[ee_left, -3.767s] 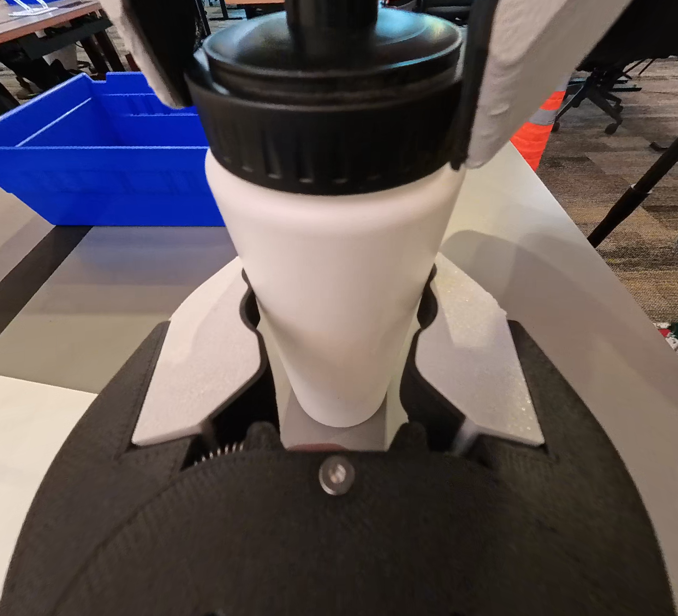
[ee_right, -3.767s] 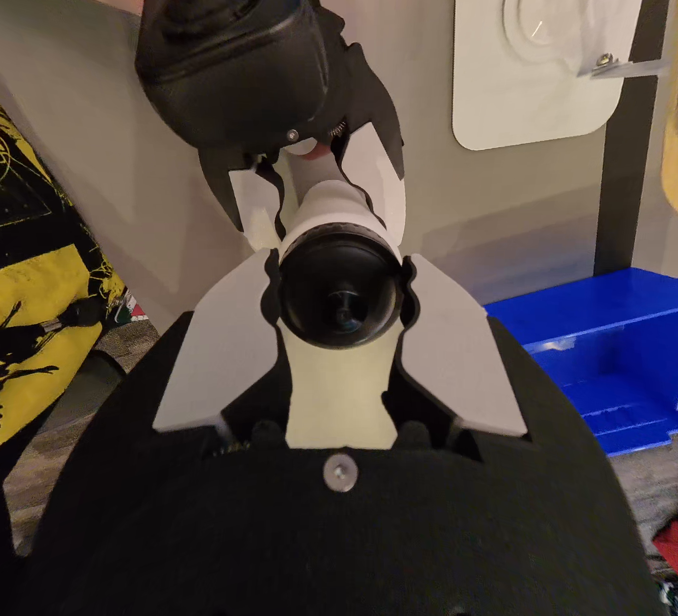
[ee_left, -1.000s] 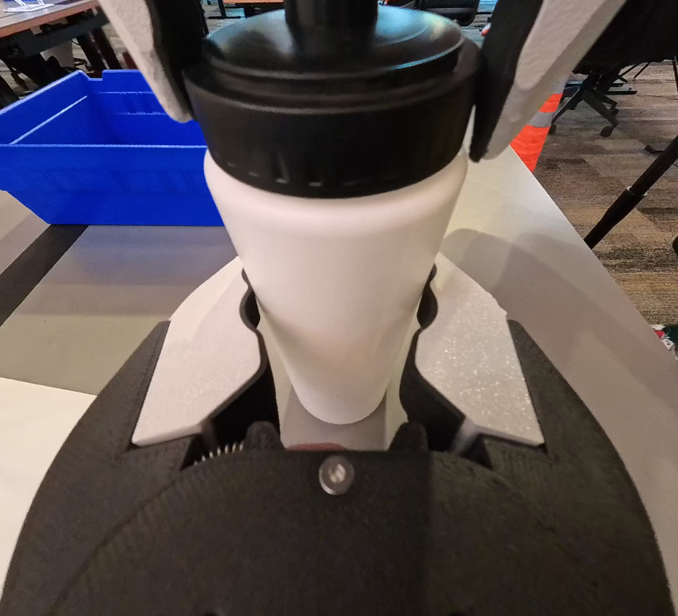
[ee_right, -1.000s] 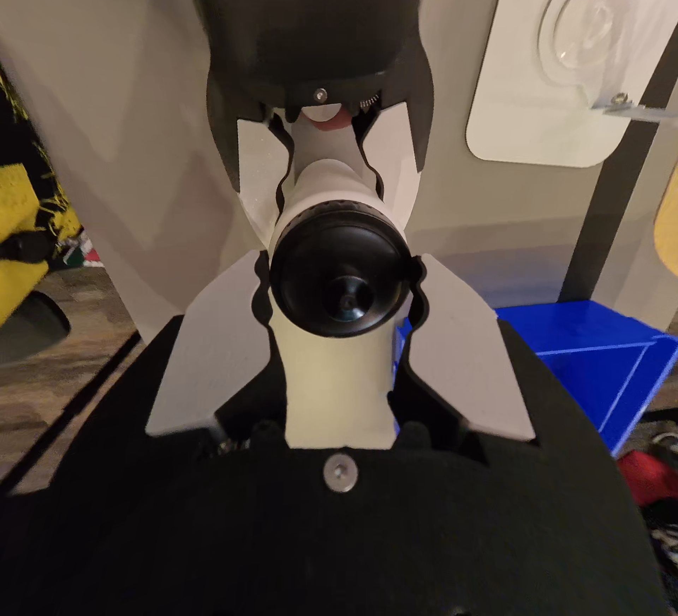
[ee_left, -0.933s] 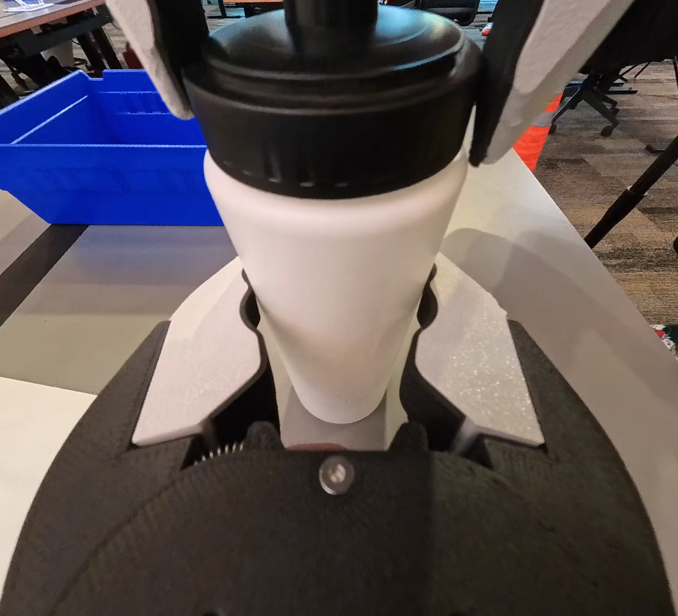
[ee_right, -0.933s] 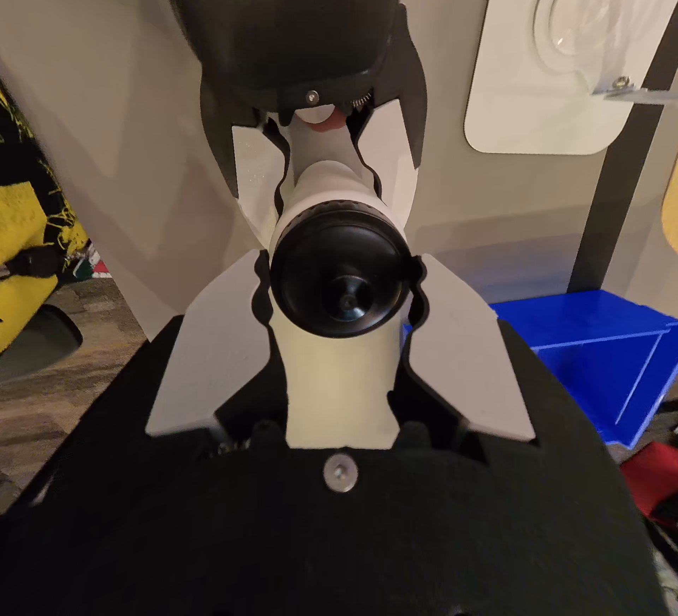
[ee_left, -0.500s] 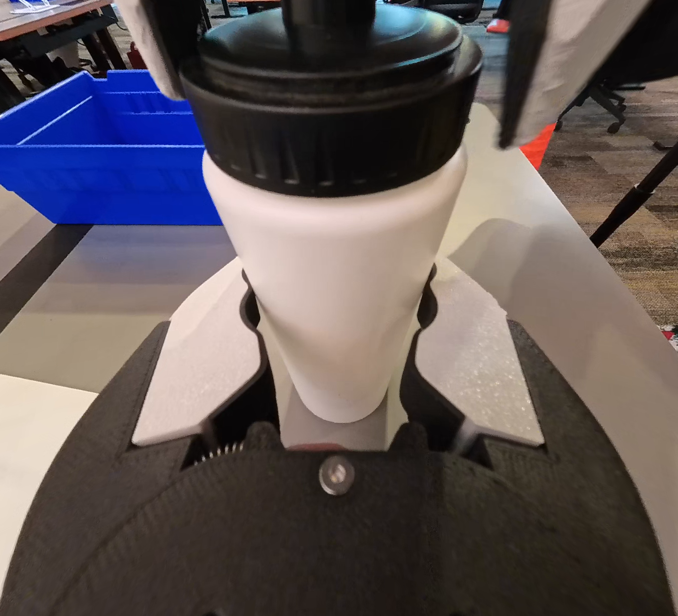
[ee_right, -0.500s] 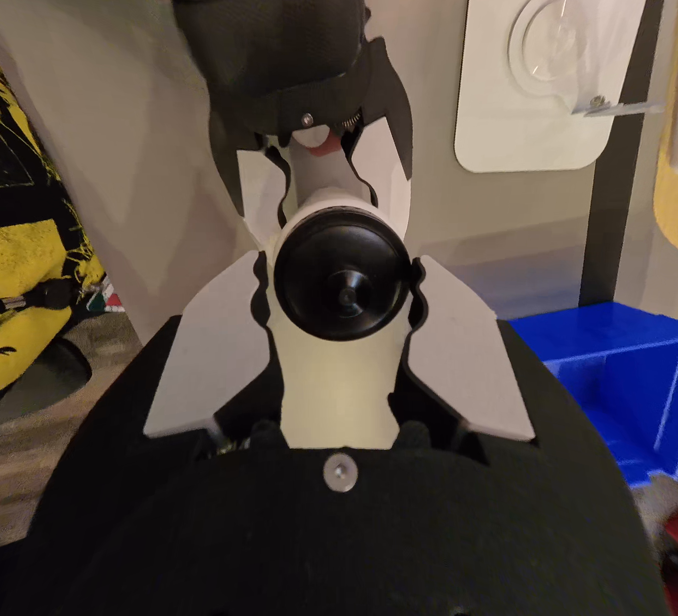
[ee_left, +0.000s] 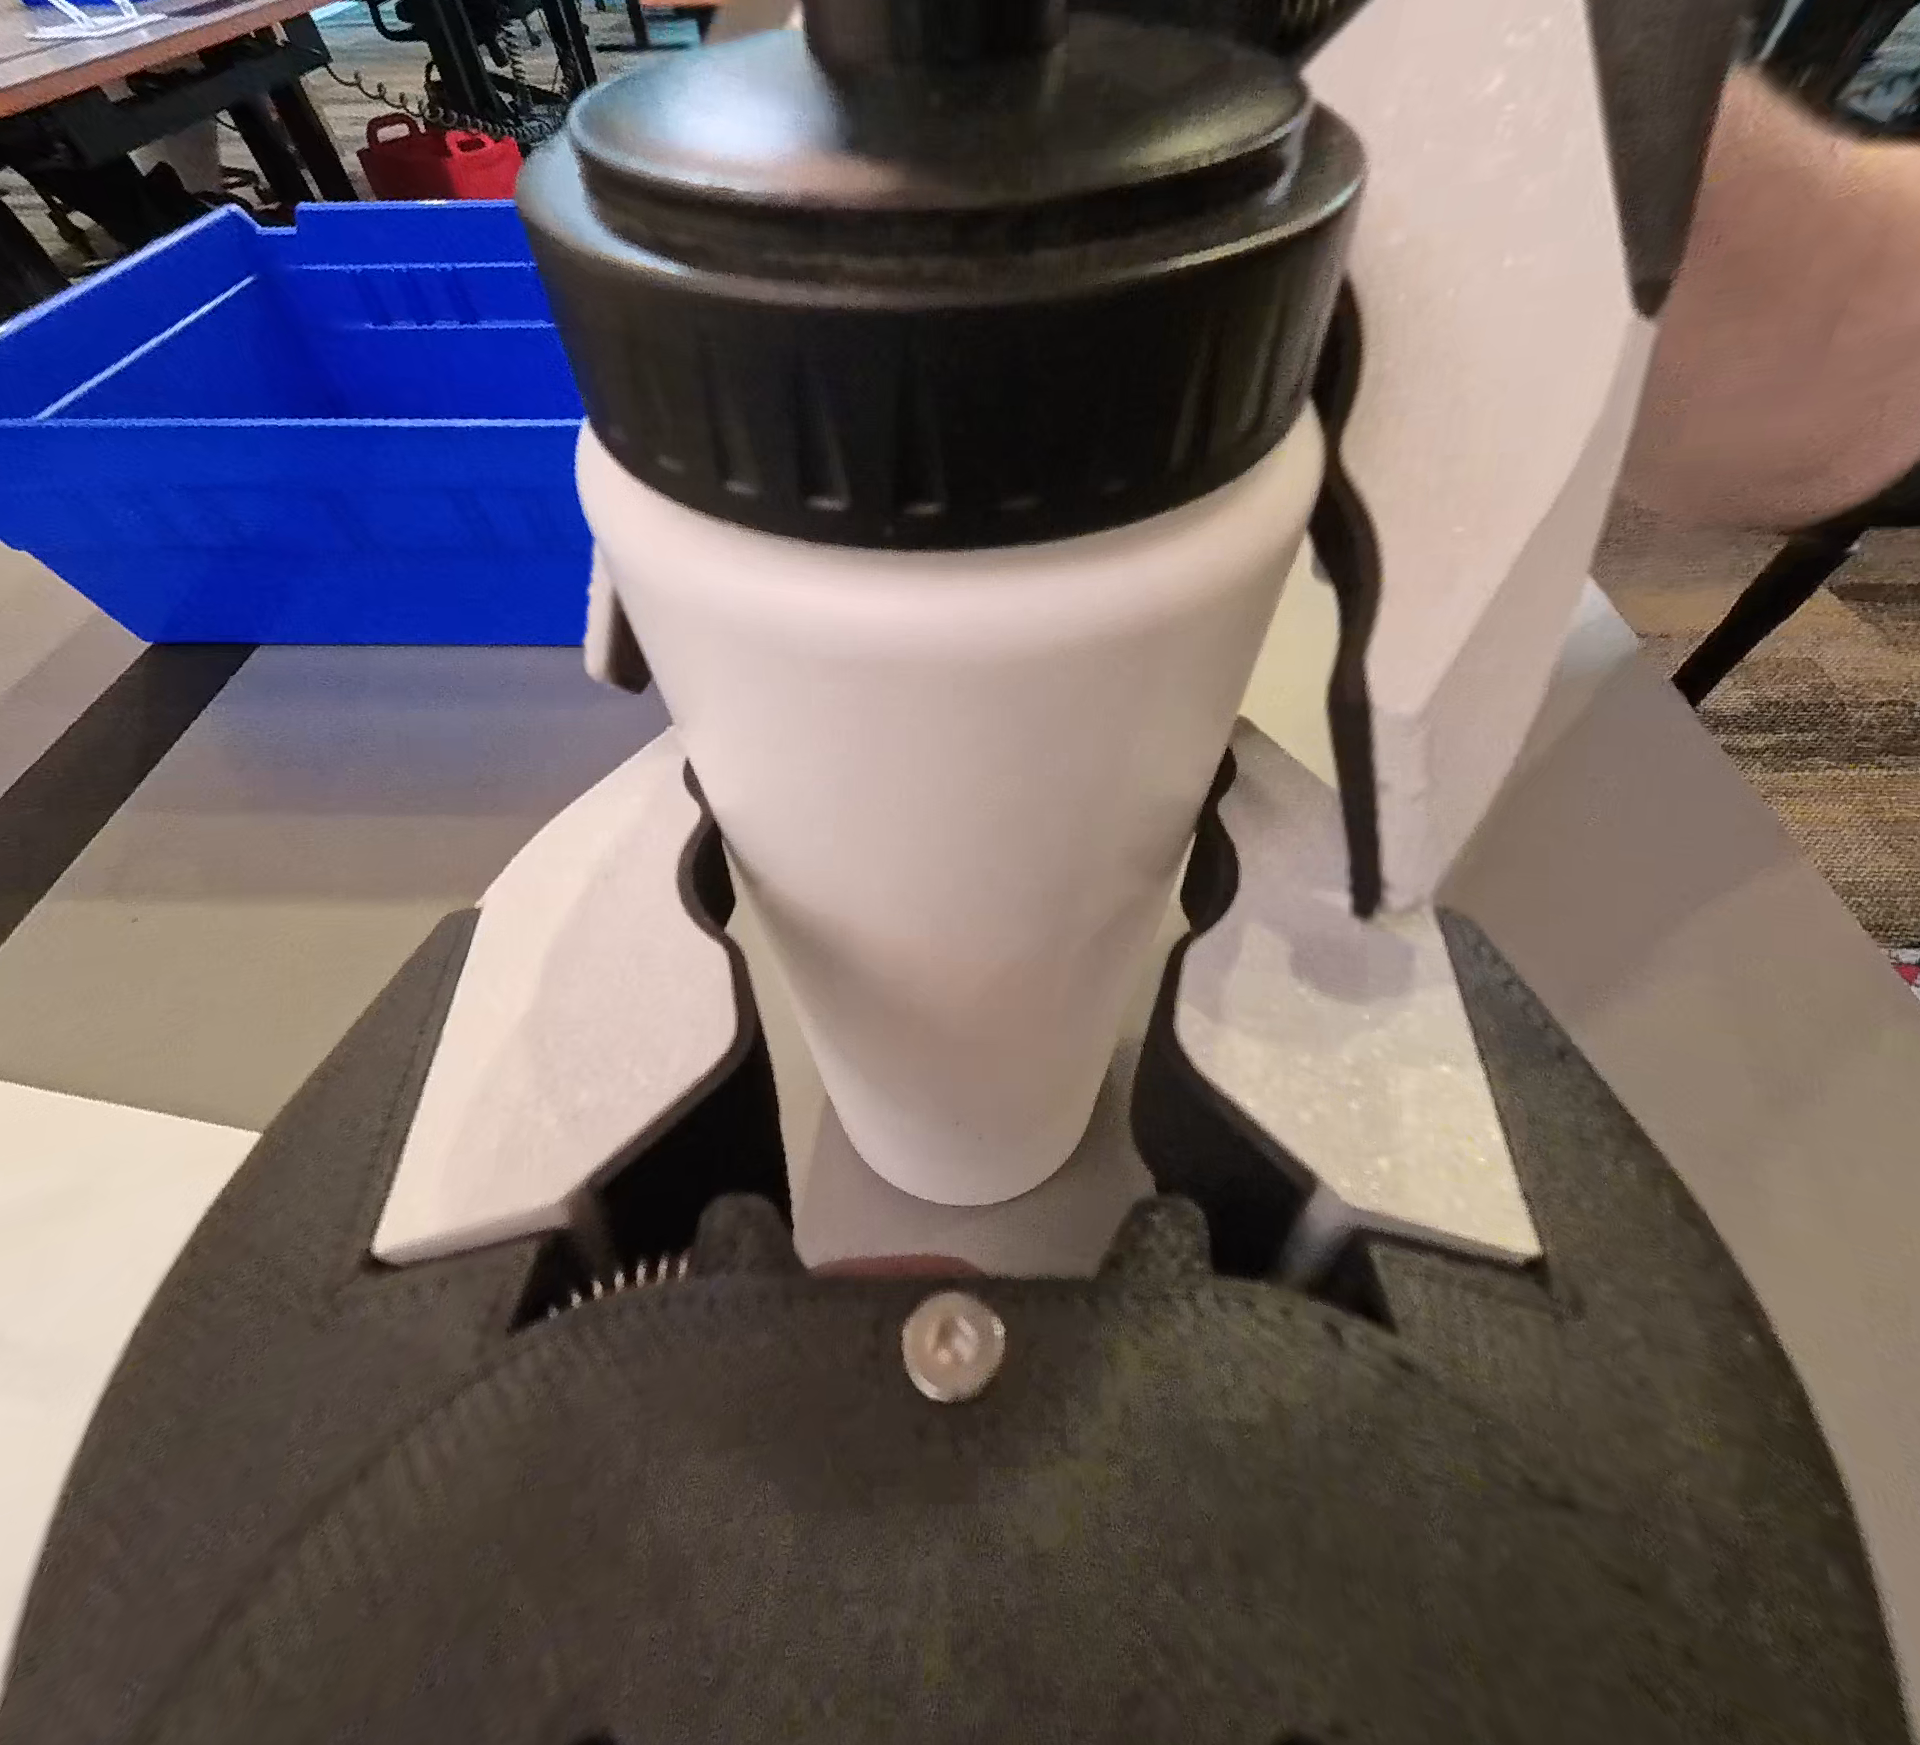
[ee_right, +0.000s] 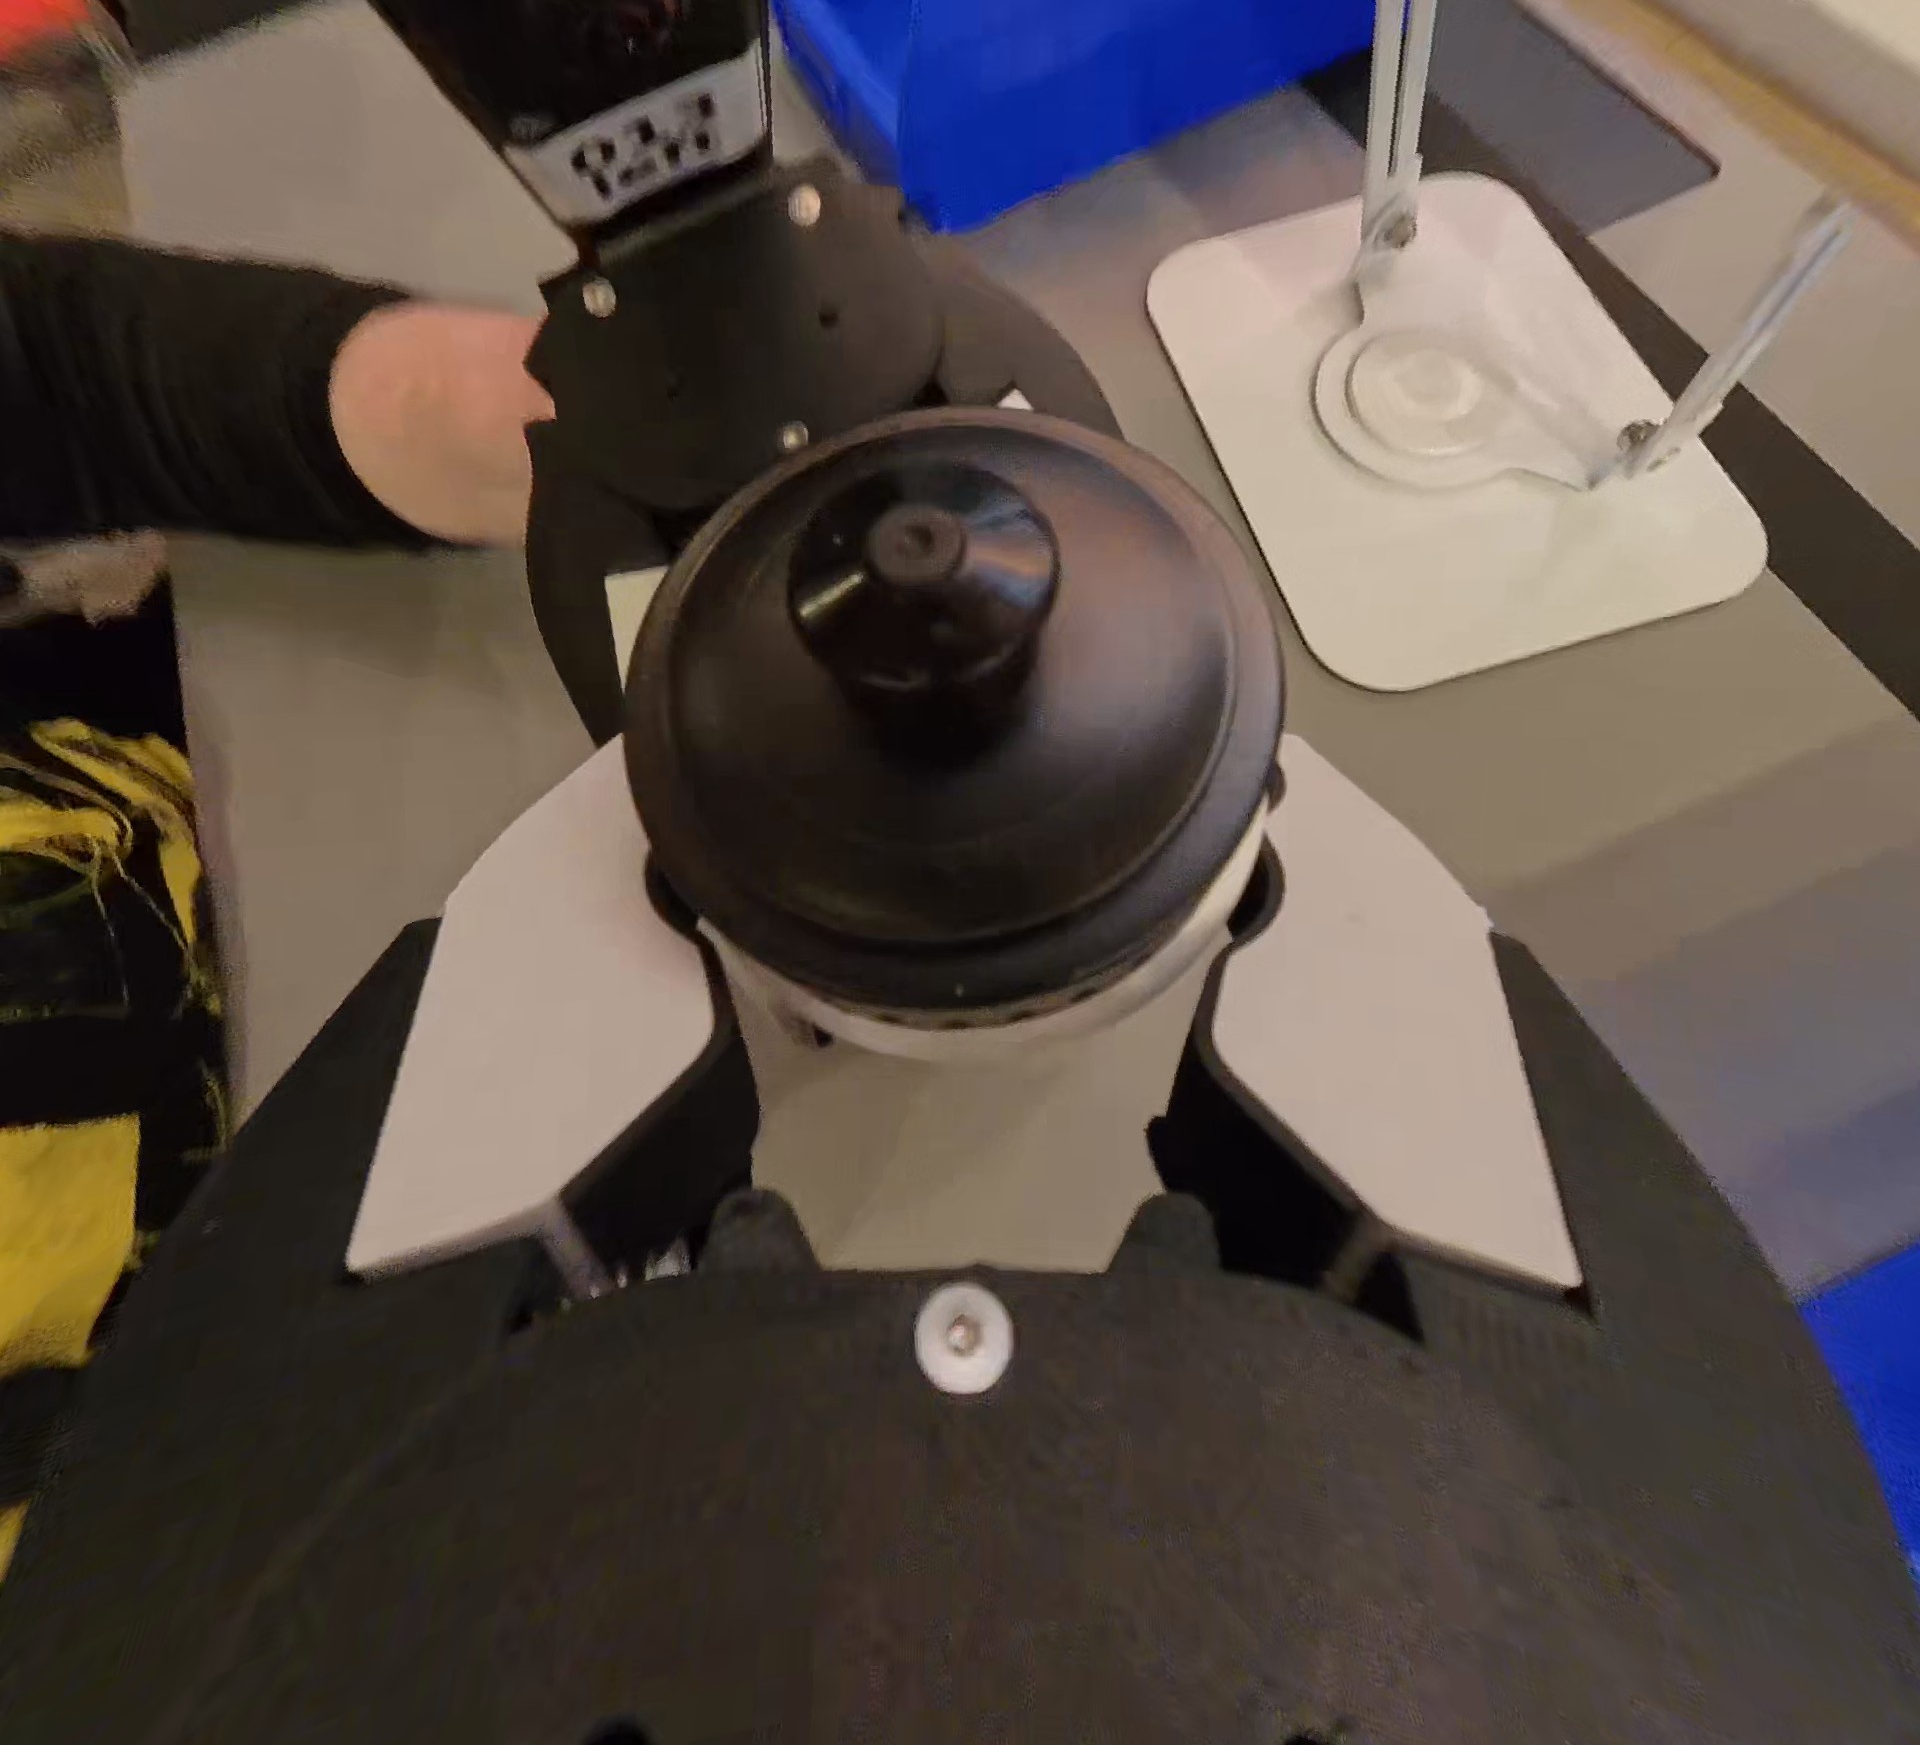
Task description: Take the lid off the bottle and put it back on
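Note:
A white bottle with a black screw lid and a black spout stands upright in my left gripper, which is shut on its lower body. My right gripper comes down from above and is open. Its fingers straddle the lid and reach down past it along the bottle's shoulders. In the left wrist view one right finger hangs beside the bottle, with a gap to the white body. The lid sits on the bottle.
A blue bin stands behind the bottle on the grey table. A clear stand on a white base plate is to the right. The table edge runs close on the right. A person's hand holds the left gripper.
My right gripper let go of the lid, opened wider, turned, and dropped lower over the bottle, so the lid now sits deep between its fingers. The left gripper kept hold of the bottle.

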Action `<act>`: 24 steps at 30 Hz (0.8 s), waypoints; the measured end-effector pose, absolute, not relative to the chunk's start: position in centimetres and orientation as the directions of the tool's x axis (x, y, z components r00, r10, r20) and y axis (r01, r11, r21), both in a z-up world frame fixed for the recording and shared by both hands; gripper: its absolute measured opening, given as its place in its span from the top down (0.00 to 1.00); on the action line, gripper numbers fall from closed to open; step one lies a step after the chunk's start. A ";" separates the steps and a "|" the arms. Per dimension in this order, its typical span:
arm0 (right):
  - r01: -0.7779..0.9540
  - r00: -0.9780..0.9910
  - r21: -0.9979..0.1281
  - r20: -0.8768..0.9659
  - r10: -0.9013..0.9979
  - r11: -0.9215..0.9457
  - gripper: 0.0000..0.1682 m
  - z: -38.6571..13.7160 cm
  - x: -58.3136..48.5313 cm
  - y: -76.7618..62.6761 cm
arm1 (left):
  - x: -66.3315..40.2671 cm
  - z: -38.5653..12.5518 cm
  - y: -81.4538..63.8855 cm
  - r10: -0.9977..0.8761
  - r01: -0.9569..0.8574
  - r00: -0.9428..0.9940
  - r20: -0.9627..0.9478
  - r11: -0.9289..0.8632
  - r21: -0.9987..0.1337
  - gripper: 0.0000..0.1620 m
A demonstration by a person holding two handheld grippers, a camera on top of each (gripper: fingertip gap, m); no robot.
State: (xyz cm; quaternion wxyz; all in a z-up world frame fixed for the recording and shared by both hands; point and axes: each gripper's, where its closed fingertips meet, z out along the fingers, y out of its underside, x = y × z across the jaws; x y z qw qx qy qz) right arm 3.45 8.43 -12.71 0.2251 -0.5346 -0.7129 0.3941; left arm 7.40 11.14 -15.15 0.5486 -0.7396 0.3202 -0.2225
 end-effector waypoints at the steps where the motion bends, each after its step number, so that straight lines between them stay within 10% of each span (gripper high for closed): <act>1: 0.543 -0.321 -0.835 -0.114 0.940 0.084 0.39 -12.6 3.1 8.4 | 7.3 -15.2 11.2 -0.716 -0.225 0.698 -0.019 -0.194 -0.955 0.47; 17: 0.326 -0.330 -0.945 -0.142 0.933 -0.029 0.40 -10.5 2.6 8.5 | 6.9 -13.7 11.0 -0.718 -0.160 0.696 -0.028 -0.118 -0.980 0.47; 24: 0.213 -0.166 -0.976 -0.083 0.983 -0.047 0.40 -1.6 6.0 15.1 | 4.2 -13.5 12.1 -0.629 -0.102 0.777 -0.028 -0.081 -0.991 0.69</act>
